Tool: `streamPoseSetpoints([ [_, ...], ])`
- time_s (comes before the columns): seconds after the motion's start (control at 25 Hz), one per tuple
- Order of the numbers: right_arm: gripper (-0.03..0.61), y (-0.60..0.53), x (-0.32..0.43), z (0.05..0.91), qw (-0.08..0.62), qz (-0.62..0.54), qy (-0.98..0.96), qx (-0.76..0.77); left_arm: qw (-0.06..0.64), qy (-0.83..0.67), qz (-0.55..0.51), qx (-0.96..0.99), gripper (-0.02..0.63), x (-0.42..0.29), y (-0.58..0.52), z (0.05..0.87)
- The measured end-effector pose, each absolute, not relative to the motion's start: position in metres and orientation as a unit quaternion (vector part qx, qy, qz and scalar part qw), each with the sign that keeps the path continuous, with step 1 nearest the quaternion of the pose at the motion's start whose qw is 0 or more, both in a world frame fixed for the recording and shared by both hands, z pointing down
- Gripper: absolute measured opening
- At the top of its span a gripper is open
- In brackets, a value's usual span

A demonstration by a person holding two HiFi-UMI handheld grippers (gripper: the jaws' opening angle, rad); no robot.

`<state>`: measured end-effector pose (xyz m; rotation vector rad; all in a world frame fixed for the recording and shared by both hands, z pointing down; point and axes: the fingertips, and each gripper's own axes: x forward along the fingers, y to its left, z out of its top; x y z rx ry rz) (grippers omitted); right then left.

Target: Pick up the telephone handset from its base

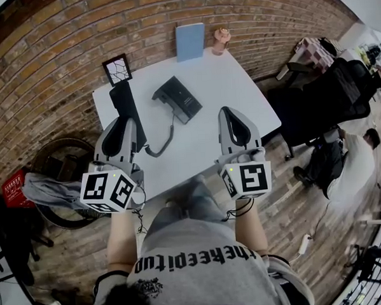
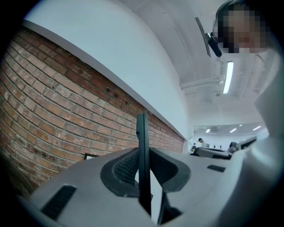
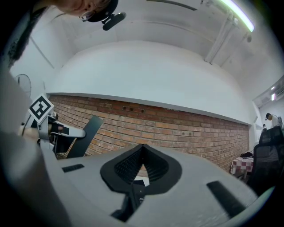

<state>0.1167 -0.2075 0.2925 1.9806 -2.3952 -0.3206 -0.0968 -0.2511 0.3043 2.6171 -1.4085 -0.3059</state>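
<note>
Left gripper (image 1: 130,122) grips handset (image 1: 123,98) by table (image 1: 238,95) edge — base (image 1: 178,98) apart.

handset (image 1: 126,107) left of base (image 1: 178,99), base on table (image 1: 238,95)

Head view: the lower end of the handset (image 1: 123,98) and the end of the cord (image 1: 164,140) both vanish behind the left gripper (image 1: 126,123), so pad contact can't be read there. Left gripper view gives the handset edge-on only, its bottom buried between the jaws. The pink item (image 1: 221,40) at the far edge of the table (image 1: 238,89) is too small to identify; the person (image 1: 356,162) at right is blurred.
</note>
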Motion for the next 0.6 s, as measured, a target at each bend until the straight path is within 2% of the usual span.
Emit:
streamPoseSetpoints([
  [0.6, 0.003, -0.2099, 0.1140, 0.2892, 0.013, -0.106, -0.767, 0.633, 0.079, -0.470, -0.105, 0.873, 0.067, -0.0984, -0.2524, 0.2982],
])
